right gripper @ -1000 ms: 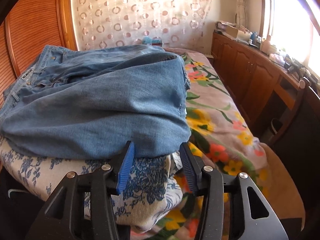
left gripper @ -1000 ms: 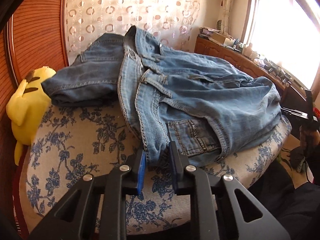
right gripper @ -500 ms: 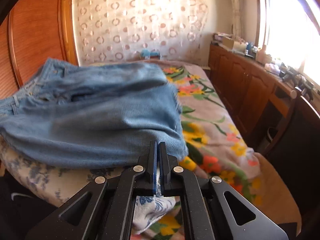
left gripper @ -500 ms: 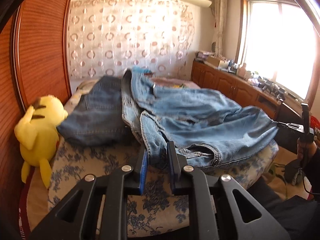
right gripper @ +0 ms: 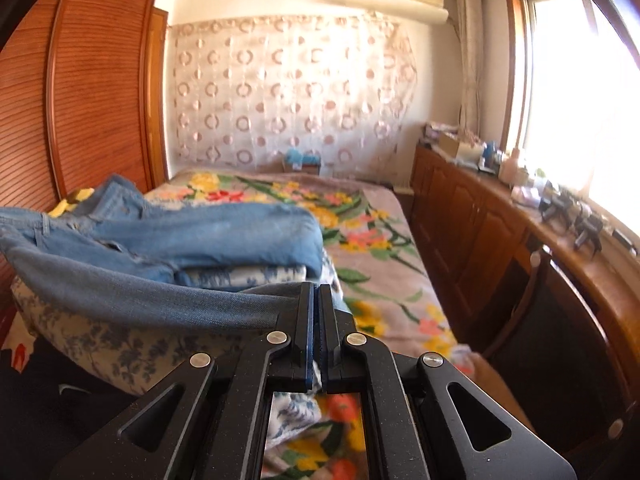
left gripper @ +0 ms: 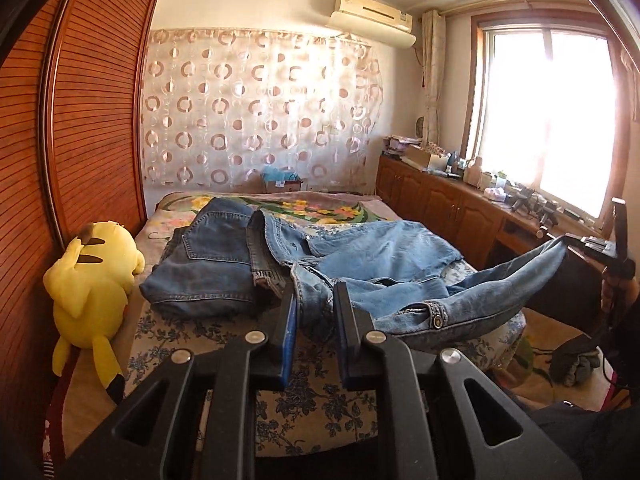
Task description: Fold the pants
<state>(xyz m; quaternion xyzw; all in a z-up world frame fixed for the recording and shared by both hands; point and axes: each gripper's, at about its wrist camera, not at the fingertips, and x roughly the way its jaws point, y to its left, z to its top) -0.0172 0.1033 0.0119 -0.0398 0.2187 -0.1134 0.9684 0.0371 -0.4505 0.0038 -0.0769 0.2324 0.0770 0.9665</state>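
Note:
A pair of light blue jeans [left gripper: 380,256] lies crumpled across the near end of the bed. My left gripper [left gripper: 314,308] is shut on a thick fold of their waistband and holds it a little above the quilt. In the left wrist view the other end of the jeans stretches up to the right, where the right gripper [left gripper: 588,242] holds it in the air. In the right wrist view my right gripper [right gripper: 316,300] is shut on the edge of the jeans [right gripper: 160,300], and the cloth runs taut to the left.
A folded darker pair of jeans [left gripper: 208,268] lies left of the light pair. A yellow plush toy [left gripper: 92,280] leans on the wooden wardrobe [left gripper: 92,120]. Cluttered wooden cabinets [right gripper: 500,220] line the right wall under the window. The floral bedspread [right gripper: 380,240] stretches beyond.
Both grippers rose and lifted their ends of the jeans off the bed. The right gripper went from open around the edge to shut on it. The views now tilt higher into the room.

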